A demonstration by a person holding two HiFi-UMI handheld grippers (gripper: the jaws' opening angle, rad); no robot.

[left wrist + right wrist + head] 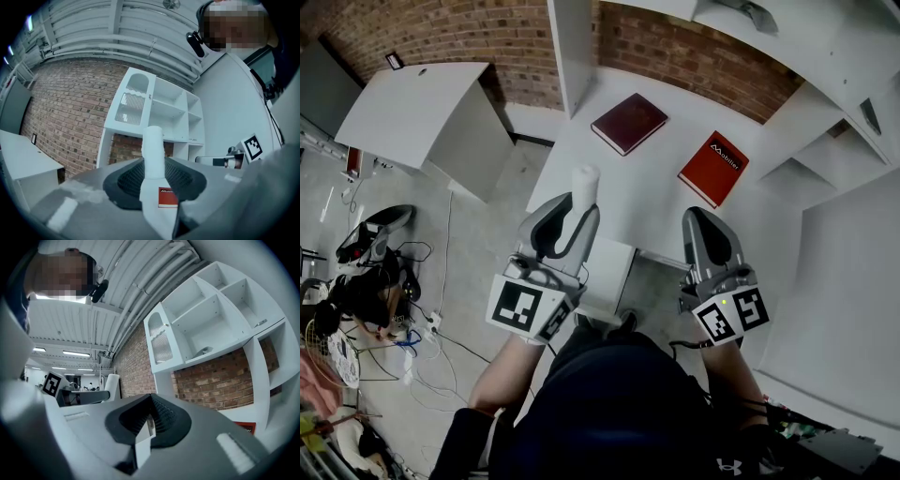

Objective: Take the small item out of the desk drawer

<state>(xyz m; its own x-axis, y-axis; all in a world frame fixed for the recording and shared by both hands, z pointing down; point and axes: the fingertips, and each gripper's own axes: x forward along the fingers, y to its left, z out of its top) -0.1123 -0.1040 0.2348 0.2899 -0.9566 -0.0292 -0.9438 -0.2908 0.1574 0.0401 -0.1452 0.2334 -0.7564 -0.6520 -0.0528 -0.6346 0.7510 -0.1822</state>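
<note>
— Where is the small white roll (584, 182)?
— It stands upright in the left tongs (579, 208). They are clenched on its lower part, and its top rises above them. It is held over the near left edge of the white bench (647, 202).
— And the right tongs (698, 217)?
— Pressed together, nothing between them. They are over the near edge of the bench, more to the right, near the red book (713, 168).
— What else lies on the bench?
— A dark red book (629, 122), farther away and left of the red one, apart from the roll. A white shelf unit (825, 159) stands at the right, with a brick wall (487, 37) behind.
</note>
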